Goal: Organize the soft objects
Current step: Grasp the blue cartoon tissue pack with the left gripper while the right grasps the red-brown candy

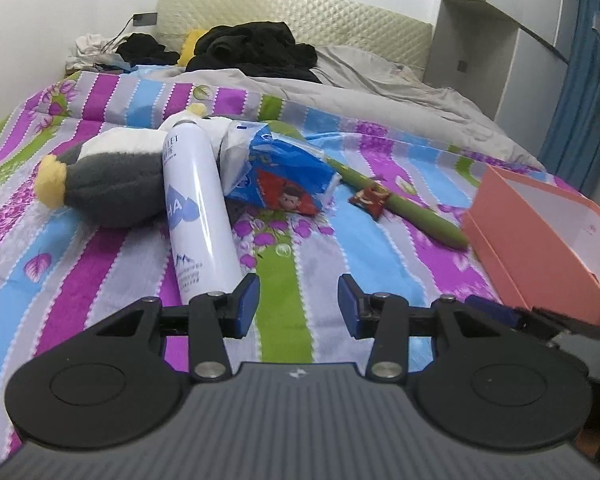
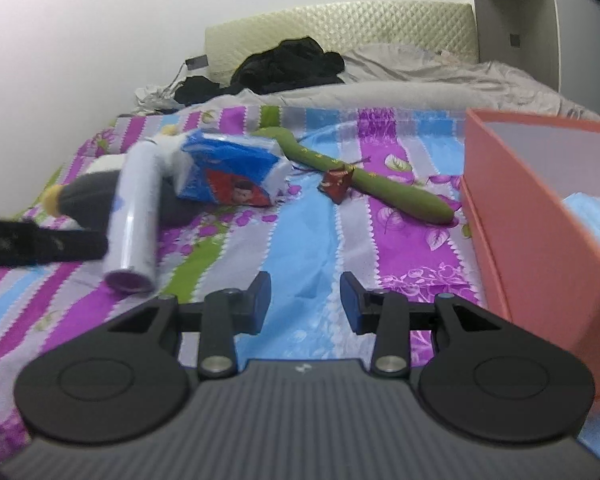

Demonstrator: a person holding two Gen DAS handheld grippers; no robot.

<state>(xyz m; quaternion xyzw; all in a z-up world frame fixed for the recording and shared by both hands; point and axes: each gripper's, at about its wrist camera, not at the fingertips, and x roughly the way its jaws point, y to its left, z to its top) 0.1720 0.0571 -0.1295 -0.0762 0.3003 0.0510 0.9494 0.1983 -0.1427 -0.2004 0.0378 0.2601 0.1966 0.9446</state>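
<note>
A grey, white and yellow plush toy [image 1: 108, 184] lies on the striped quilt [image 1: 284, 280]. A white spray can [image 1: 198, 208] leans against it, beside a blue tissue pack [image 1: 284, 172]. To the right stretches a green plush snake [image 1: 400, 200] with a small red packet [image 1: 370, 198] on it. My left gripper [image 1: 298, 300] hovers open over the quilt, just right of the can's base, with nothing between its fingers. My right gripper [image 2: 305, 300] is open and empty too, above bare quilt left of the pink box [image 2: 540, 220]. In the right wrist view the snake [image 2: 364, 178] and tissue pack [image 2: 228, 172] lie ahead.
The open pink box [image 1: 540, 240] stands at the right with something light blue [image 2: 596, 224] inside. Black clothes [image 1: 252, 48] and a grey blanket [image 1: 380, 88] are heaped near the padded headboard [image 1: 300, 12]. A wardrobe [image 1: 500, 40] stands to the right.
</note>
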